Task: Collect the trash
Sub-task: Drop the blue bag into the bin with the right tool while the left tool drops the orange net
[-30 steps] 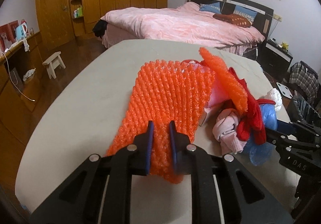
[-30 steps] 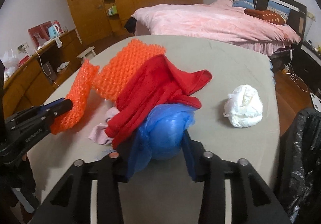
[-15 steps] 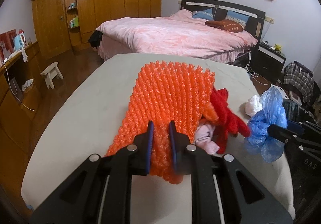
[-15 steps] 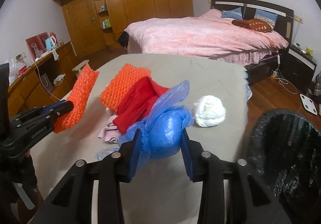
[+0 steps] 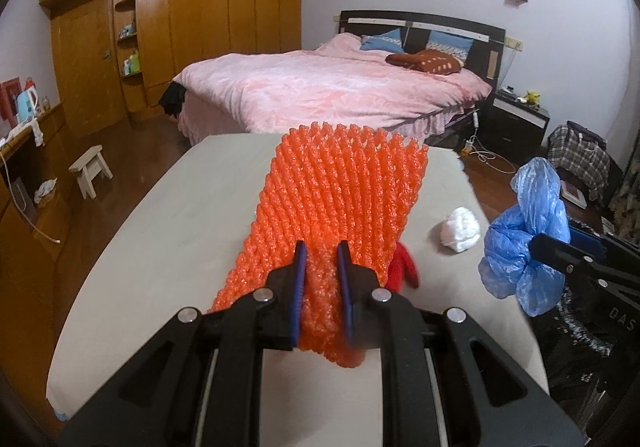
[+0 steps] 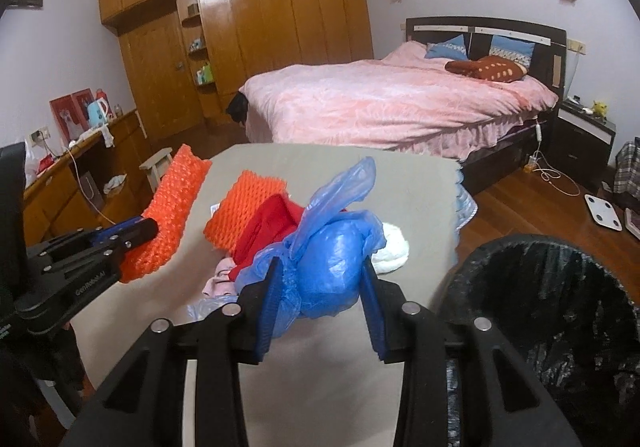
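The right gripper (image 6: 320, 299) is clamping the blue bag (image 6: 332, 267), holding it clear of the table (image 6: 420, 183), and the bin (image 6: 560, 311) is gaping at about 3 o'clock from it, nearer this hand than the left. The left gripper (image 5: 322, 287) is pinching the orange net (image 5: 340, 199), whose long axis is running toward 12 o'clock, lifted and probably off the table. The 2 grippers are pointing forward, roughly level.
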A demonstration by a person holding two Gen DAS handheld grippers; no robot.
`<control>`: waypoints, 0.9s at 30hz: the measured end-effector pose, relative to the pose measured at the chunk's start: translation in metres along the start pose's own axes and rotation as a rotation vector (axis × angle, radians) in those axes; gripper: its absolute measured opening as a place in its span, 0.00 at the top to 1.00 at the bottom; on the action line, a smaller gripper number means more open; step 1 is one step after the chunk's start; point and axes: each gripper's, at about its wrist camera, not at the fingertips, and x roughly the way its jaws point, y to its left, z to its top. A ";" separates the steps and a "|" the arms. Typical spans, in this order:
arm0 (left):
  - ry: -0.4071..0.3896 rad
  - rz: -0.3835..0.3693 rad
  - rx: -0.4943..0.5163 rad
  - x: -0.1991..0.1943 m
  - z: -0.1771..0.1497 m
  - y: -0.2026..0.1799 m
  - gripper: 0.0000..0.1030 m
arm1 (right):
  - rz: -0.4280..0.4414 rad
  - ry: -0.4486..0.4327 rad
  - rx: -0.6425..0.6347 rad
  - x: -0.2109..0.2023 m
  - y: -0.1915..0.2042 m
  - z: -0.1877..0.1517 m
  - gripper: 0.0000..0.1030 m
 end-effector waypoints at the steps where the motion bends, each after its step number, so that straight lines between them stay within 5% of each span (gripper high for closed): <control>1: -0.004 -0.006 0.003 -0.002 0.001 -0.003 0.86 | -0.003 -0.005 0.002 -0.003 -0.003 0.000 0.63; 15: -0.046 -0.103 0.059 -0.011 0.015 -0.054 0.86 | -0.094 -0.077 0.047 -0.050 -0.043 0.001 0.63; 27: -0.062 -0.258 0.141 -0.012 0.019 -0.128 0.86 | -0.249 -0.106 0.123 -0.092 -0.106 -0.009 0.63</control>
